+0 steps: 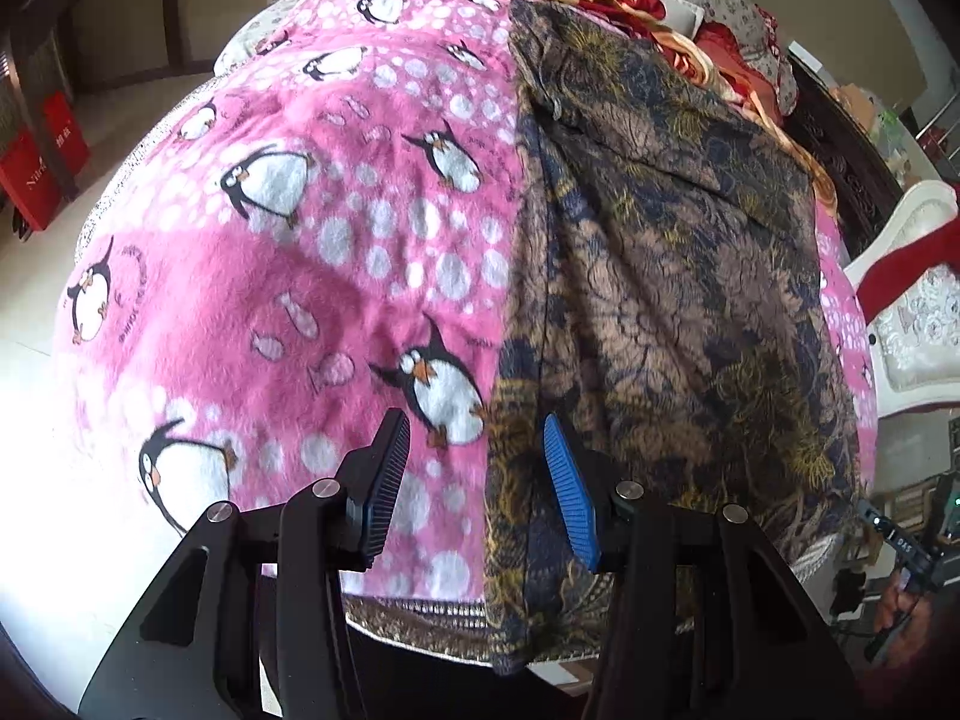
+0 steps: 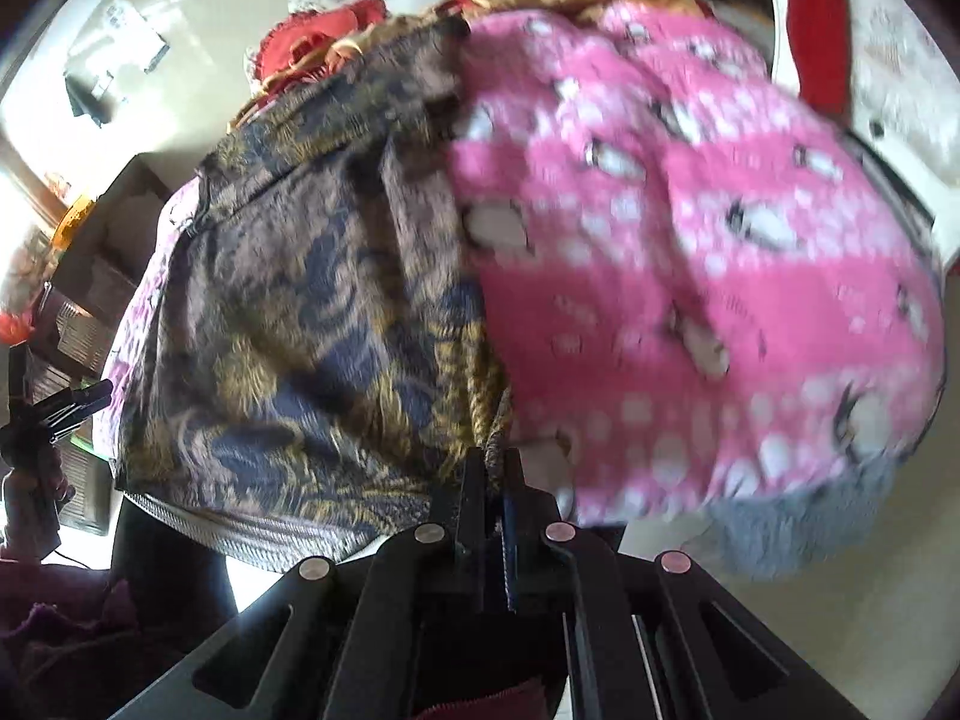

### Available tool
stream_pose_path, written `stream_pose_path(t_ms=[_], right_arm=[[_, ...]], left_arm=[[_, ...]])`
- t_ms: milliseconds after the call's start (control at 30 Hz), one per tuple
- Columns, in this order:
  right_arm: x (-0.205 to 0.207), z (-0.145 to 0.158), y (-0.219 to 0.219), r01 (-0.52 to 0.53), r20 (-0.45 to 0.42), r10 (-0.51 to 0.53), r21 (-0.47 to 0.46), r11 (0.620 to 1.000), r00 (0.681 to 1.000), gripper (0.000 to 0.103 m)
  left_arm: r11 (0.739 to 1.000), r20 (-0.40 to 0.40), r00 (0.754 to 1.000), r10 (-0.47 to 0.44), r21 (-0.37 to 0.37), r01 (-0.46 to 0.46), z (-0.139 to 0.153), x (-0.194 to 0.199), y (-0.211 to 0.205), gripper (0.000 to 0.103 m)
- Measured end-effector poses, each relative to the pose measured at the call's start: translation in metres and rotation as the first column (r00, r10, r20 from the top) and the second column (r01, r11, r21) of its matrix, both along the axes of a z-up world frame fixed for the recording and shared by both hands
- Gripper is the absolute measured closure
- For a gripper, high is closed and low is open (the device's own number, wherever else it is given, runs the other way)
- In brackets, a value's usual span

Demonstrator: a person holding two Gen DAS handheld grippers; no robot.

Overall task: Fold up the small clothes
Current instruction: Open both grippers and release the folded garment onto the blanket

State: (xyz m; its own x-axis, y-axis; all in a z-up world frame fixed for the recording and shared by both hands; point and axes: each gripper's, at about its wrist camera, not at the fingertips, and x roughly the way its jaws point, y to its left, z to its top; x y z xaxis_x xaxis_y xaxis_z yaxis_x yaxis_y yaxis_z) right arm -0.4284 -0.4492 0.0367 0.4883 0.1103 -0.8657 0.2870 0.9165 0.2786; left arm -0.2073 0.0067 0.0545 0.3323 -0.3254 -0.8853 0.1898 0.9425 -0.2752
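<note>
Right claw (image 2: 493, 474) pinches the brown floral garment's (image 2: 312, 312) near edge on the penguin blanket (image 2: 690, 252); left claw (image 1: 477, 468) hovers open beside that garment. Folding looks barely begun.

- One patterned garment (image 1: 660, 276), brown, navy and gold, lying flat; same one in the right wrist view (image 2: 312, 312).
- One pink penguin blanket (image 1: 288, 252) beneath it.
- Penguins printed on the blanket, left wrist view: about nine countable; more are likely hidden under the garment.
- Two grippers: left gripper (image 1: 477, 480), right gripper (image 2: 493, 480).
- Two red boxes (image 1: 42, 174) on the floor at left.
</note>
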Motion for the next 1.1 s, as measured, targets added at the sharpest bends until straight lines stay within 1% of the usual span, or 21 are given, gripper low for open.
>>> stream_pose_path(t_ms=[67, 133, 167, 267, 300, 333, 400, 467, 667, 767, 900, 1100], right_arm=[[0.005, -0.003, 0.004, -0.013, -0.006, 0.013, 0.018, 1.000, 1.000, 0.099], [0.009, 0.003, 0.005, -0.022, 0.015, 0.022, -0.006, 1.000, 1.000, 0.098], [0.009, 0.004, 0.004, -0.023, 0.027, 0.023, -0.004, 1.000, 0.999, 0.098], [0.010, 0.004, 0.001, -0.007, 0.032, 0.007, 0.016, 1.000, 0.999, 0.092], [0.012, 0.002, -0.001, -0.001, 0.031, 0.000, 0.024, 1.000, 1.000, 0.085], [0.012, 0.000, -0.001, 0.007, 0.033, -0.008, 0.036, 0.999, 0.999, 0.073], [0.013, -0.003, -0.004, 0.030, 0.035, -0.033, 0.075, 0.997, 0.999, 0.062], [0.016, -0.007, -0.004, 0.041, 0.036, -0.045, 0.095, 0.995, 0.998, 0.062], [0.022, -0.012, -0.002, 0.041, 0.027, -0.045, 0.113, 0.993, 0.999, 0.062], [0.027, -0.013, -0.002, 0.033, 0.015, -0.035, 0.110, 0.993, 0.999, 0.061], [0.034, -0.012, 0.000, 0.015, 0.007, -0.015, 0.091, 0.996, 1.000, 0.060], [0.040, -0.016, -0.002, 0.020, 0.002, -0.020, 0.107, 0.994, 1.000, 0.058]], left_arm=[[1.000, -0.005, 1.000, -0.006, -0.011, 0.006, 0.001, -0.003, 0.001, 0.057], [0.999, -0.002, 1.000, -0.005, -0.039, 0.005, 0.003, -0.008, 0.002, 0.057], [0.999, -0.007, 1.000, -0.009, -0.047, 0.008, 0.003, -0.010, 0.003, 0.057], [0.999, -0.032, 0.999, -0.035, -0.043, 0.033, -0.002, -0.016, -0.002, 0.056], [0.998, -0.042, 0.998, -0.048, -0.038, 0.046, -0.004, -0.018, -0.005, 0.056], [0.998, -0.049, 0.997, -0.059, -0.032, 0.058, -0.006, -0.020, -0.007, 0.056], [0.997, -0.069, 0.994, -0.080, -0.014, 0.080, -0.012, -0.025, -0.012, 0.056], [0.995, -0.088, 0.992, -0.094, 0.013, 0.096, -0.018, -0.029, -0.017, 0.056], [0.984, -0.053, 0.992, -0.117, 0.126, 0.122, -0.020, -0.034, -0.032, 0.056], [0.979, -0.047, 0.991, -0.124, 0.159, 0.130, -0.021, -0.034, -0.036, 0.056], [0.977, -0.048, 0.992, -0.121, 0.172, 0.127, -0.020, -0.034, -0.037, 0.056], [0.978, -0.060, 0.992, -0.113, 0.170, 0.121, -0.020, -0.034, -0.035, 0.056]])
